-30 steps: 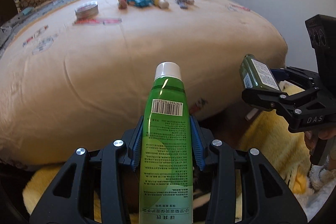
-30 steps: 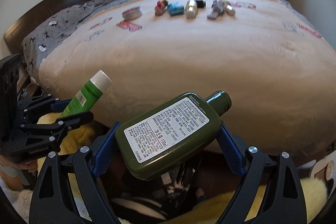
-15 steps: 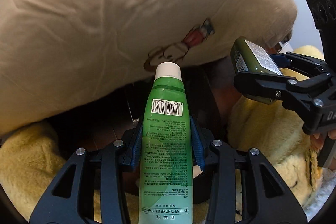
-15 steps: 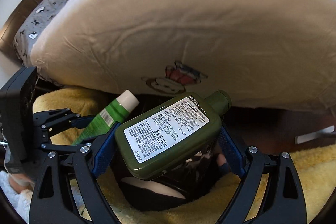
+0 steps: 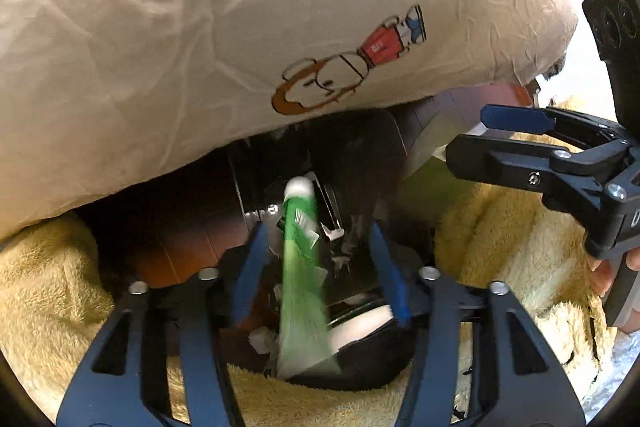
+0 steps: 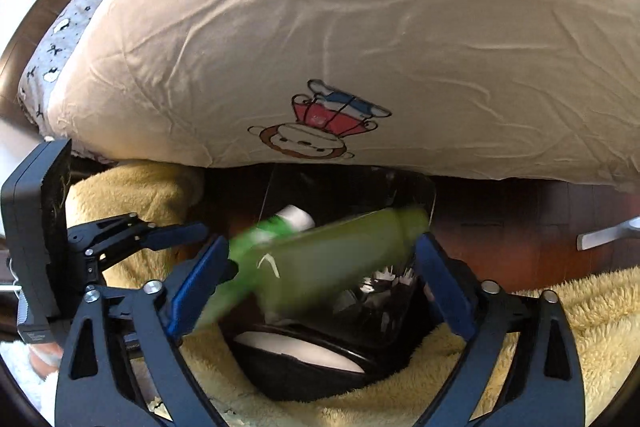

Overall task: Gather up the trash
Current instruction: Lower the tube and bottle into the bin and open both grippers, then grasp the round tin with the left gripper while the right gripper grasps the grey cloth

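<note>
My left gripper (image 5: 318,267) is open; the green tube with a white cap (image 5: 302,267) is blurred and drops from between its jaws over the black trash bin (image 5: 360,375). My right gripper (image 6: 324,279) is open; the dark green bottle (image 6: 340,259) is blurred and falls free over the same bin (image 6: 304,375). The tube (image 6: 256,239) also shows in the right wrist view, beside the bottle. The right gripper (image 5: 516,131) shows empty at the right of the left wrist view, and the left gripper (image 6: 176,235) shows at the left of the right wrist view.
The beige quilt (image 5: 200,27) with a monkey print hangs over the bed edge just above the bin. A yellow fluffy rug (image 5: 500,247) surrounds the bin. Dark wood floor (image 6: 520,235) lies to the right.
Both grippers have opened. The green tube and the dark green bottle have left the jaws and are falling toward the bin. The cameras moved a little closer to the bin.
</note>
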`<act>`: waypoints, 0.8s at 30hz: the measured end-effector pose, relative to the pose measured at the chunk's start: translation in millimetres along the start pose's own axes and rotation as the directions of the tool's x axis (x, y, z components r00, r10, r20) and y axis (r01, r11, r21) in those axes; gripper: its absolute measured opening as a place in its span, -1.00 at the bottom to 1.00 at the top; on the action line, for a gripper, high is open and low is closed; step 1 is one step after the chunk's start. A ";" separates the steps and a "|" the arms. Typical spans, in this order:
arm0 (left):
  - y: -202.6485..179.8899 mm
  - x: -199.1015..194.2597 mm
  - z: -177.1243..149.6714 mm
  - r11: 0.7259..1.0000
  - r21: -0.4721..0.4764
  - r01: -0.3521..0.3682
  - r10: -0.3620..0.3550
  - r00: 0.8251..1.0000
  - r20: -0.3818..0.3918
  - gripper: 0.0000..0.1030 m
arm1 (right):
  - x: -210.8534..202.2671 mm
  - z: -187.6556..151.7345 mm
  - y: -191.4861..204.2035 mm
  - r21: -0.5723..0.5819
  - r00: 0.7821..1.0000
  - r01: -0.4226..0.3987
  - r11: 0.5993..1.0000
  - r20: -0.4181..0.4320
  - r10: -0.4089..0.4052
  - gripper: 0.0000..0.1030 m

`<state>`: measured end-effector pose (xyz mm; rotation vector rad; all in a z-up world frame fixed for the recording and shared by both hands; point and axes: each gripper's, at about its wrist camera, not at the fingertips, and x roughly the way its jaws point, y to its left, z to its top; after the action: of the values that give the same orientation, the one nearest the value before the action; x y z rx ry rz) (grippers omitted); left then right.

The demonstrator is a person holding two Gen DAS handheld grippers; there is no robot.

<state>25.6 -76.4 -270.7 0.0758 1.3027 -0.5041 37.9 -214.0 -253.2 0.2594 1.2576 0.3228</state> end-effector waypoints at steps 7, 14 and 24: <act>7.8 -19.8 1.3 0.999 -0.028 -0.019 0.021 0.998 0.055 0.11 | -16.1 9.3 -4.7 0.008 0.999 0.011 1.000 0.047 -0.012 0.87; 10.6 -65.6 14.6 0.997 -0.012 -0.082 0.083 0.982 0.168 0.28 | -66.3 34.0 -0.6 -0.031 0.981 0.040 0.999 0.194 -0.033 0.87; 24.7 -125.4 67.8 0.978 -0.034 -0.205 0.204 0.915 0.347 0.50 | -129.3 108.0 5.0 -0.077 0.902 0.159 0.984 0.416 -0.113 0.87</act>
<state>74.8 -37.6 -140.3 0.1188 0.9316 -0.3216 105.5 -259.8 -105.7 0.1342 0.8326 0.2012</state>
